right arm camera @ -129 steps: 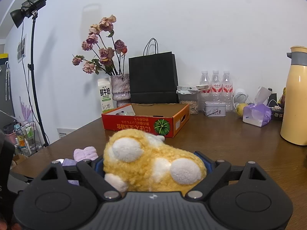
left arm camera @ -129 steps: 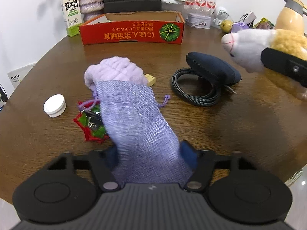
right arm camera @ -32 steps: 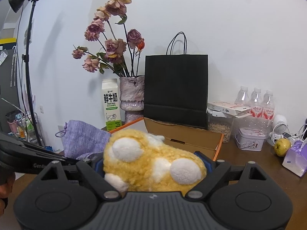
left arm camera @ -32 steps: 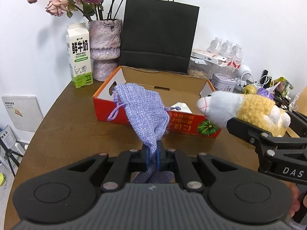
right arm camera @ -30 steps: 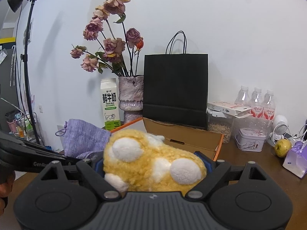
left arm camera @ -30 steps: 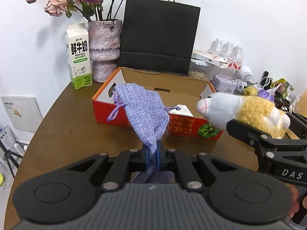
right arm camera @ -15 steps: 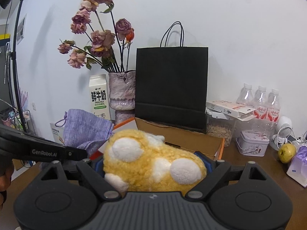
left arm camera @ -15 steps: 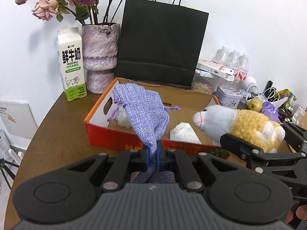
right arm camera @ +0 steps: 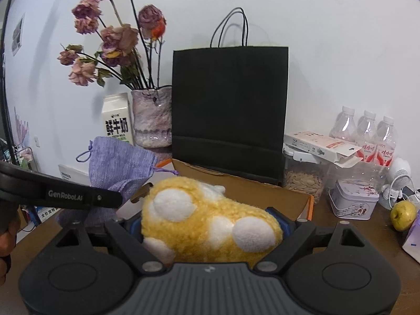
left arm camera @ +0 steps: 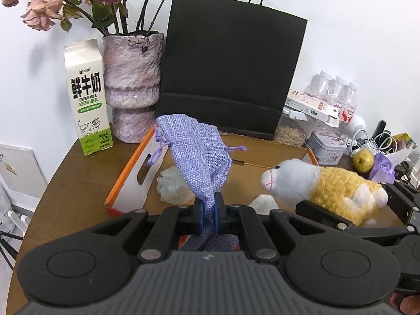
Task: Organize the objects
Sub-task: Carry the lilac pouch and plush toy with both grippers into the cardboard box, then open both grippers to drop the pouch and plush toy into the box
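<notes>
My left gripper (left arm camera: 209,211) is shut on a purple woven drawstring pouch (left arm camera: 195,155), which stands up from the pads above the near left part of an open cardboard box (left arm camera: 278,155). My right gripper (right arm camera: 210,229) is shut on a yellow and white plush sheep (right arm camera: 207,220). In the left wrist view the plush sheep (left arm camera: 320,183) hangs over the box's right side, its white head pointing left. The pouch (right arm camera: 118,165) also shows at the left of the right wrist view. Inside the box lie crumpled clear plastic (left arm camera: 172,186) and a white item (left arm camera: 263,202).
A black paper bag (left arm camera: 231,73) stands right behind the box. A milk carton (left arm camera: 88,97) and a vase of dried roses (left arm camera: 131,84) stand at the back left. Water bottles (right arm camera: 367,139), a seed jar (right arm camera: 302,181), a tin (right arm camera: 353,200) and a pear (right arm camera: 403,215) crowd the right.
Both grippers have moved forward with their loads. The box, once ahead of them, now lies under the pouch and the sheep, and the bag and vase loom closer.
</notes>
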A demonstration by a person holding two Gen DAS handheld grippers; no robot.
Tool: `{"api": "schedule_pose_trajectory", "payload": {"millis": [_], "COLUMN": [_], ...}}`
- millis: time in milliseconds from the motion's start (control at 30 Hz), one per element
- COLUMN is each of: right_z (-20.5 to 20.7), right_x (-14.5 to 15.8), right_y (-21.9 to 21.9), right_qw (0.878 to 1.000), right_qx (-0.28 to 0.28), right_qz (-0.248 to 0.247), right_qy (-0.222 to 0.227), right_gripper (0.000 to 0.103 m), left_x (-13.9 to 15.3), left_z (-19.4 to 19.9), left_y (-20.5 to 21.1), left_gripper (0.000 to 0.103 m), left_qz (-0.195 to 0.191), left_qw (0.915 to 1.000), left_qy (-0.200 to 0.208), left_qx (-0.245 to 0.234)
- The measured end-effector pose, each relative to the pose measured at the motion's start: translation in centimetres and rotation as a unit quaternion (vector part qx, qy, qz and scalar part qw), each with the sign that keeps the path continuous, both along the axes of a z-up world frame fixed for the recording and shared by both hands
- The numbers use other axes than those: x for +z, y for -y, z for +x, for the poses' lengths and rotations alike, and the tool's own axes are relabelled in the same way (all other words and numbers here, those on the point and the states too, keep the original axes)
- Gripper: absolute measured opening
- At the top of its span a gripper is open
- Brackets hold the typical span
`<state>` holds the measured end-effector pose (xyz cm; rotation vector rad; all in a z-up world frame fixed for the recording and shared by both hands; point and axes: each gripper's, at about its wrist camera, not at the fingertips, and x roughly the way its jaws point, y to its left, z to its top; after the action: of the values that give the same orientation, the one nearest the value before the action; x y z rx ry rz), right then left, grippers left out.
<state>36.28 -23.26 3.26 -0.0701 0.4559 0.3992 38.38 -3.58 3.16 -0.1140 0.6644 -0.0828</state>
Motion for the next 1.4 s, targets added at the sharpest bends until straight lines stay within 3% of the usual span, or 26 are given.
{"api": "schedule_pose_trajectory", "payload": {"millis": [333, 867, 1100, 1167, 1233, 1300, 1367, 1400], "right_z": [4.1, 8.5, 9.4, 9.6, 9.7, 9.8, 9.8, 9.8], "right_x": [-1.1, -4.2, -5.2, -5.4, -5.6, -5.7, -5.6, -5.5], "right_y": [-0.5, -0.8, -0.5, -0.4, -0.4, -0.3, -0.2, -0.2], "right_qw": [1.000, 0.998, 0.997, 0.997, 0.997, 0.997, 0.997, 0.997], "right_qx": [-0.013, -0.022, -0.027, -0.028, -0.030, -0.030, -0.030, -0.030], "right_qz": [-0.003, -0.016, -0.019, -0.020, -0.021, -0.018, -0.016, -0.016], "right_qy": [-0.020, -0.052, -0.064, -0.068, -0.070, -0.072, -0.071, -0.070], "right_gripper": [0.089, 0.089, 0.093, 0.094, 0.095, 0.099, 0.103, 0.103], "left_x": [-0.3, -3.5, -4.2, -4.4, -4.5, -4.5, -4.4, -4.4], "left_z": [4.2, 9.7, 10.5, 10.7, 10.6, 10.7, 10.6, 10.6], "left_y": [-0.1, 0.2, 0.0, -0.1, -0.3, -0.5, -0.7, -0.8], "left_gripper": [0.008, 0.008, 0.015, 0.023, 0.042, 0.051, 0.069, 0.087], "left_qz": [0.003, 0.022, 0.025, 0.027, 0.026, 0.026, 0.025, 0.025], "left_qw": [1.0000, 0.9996, 0.9993, 0.9992, 0.9993, 0.9993, 0.9994, 0.9994], "left_qy": [0.002, -0.016, -0.021, -0.021, -0.016, -0.012, -0.007, -0.005], "left_qx": [0.002, 0.008, 0.016, 0.020, 0.023, 0.023, 0.023, 0.025]}}
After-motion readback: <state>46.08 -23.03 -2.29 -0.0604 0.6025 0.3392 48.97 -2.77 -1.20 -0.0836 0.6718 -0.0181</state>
